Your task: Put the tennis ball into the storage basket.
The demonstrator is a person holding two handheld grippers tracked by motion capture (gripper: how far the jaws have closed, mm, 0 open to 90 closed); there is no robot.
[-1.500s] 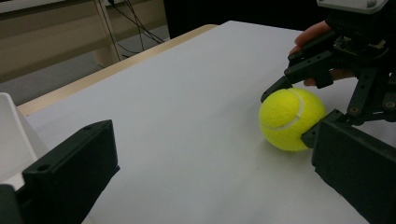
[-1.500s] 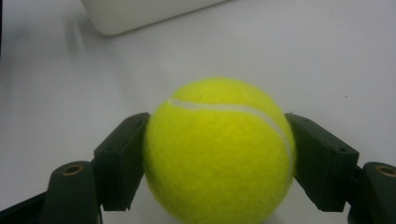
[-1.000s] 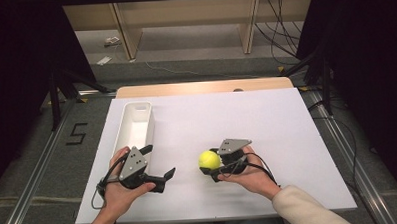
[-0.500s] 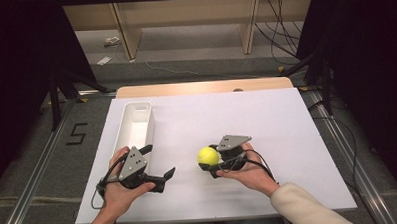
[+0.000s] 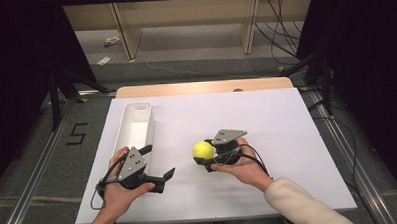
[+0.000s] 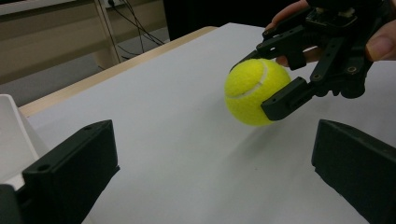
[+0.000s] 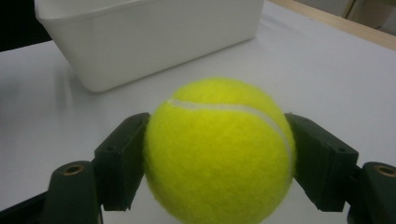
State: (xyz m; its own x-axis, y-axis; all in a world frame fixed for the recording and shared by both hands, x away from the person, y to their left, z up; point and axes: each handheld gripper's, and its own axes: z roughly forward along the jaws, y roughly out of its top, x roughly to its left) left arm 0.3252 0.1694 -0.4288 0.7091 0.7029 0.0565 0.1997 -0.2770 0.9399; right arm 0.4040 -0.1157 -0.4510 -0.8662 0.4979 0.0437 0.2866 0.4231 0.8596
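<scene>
A yellow tennis ball (image 5: 203, 148) is clamped between the two black jaws of my right gripper (image 5: 206, 154), near the middle of the white table. In the right gripper view the ball (image 7: 219, 149) bulges between both jaws, and my right gripper (image 7: 219, 161) is shut on it. The left gripper view shows the ball (image 6: 254, 91) just above the table surface, with a shadow beneath it. My left gripper (image 5: 159, 161) sits to the ball's left near the front edge. It is open, with nothing between its wide-apart jaws (image 6: 212, 172).
A long white bin (image 5: 136, 106) lies along the table's left side, just beyond my left gripper; its wall (image 7: 140, 42) stands behind the ball. A wooden strip (image 5: 200, 87) edges the far side. Bare white tabletop (image 5: 287, 119) spreads to the right.
My right gripper with the ball has shifted slightly left and farther up in the high view. The left gripper has stayed put.
</scene>
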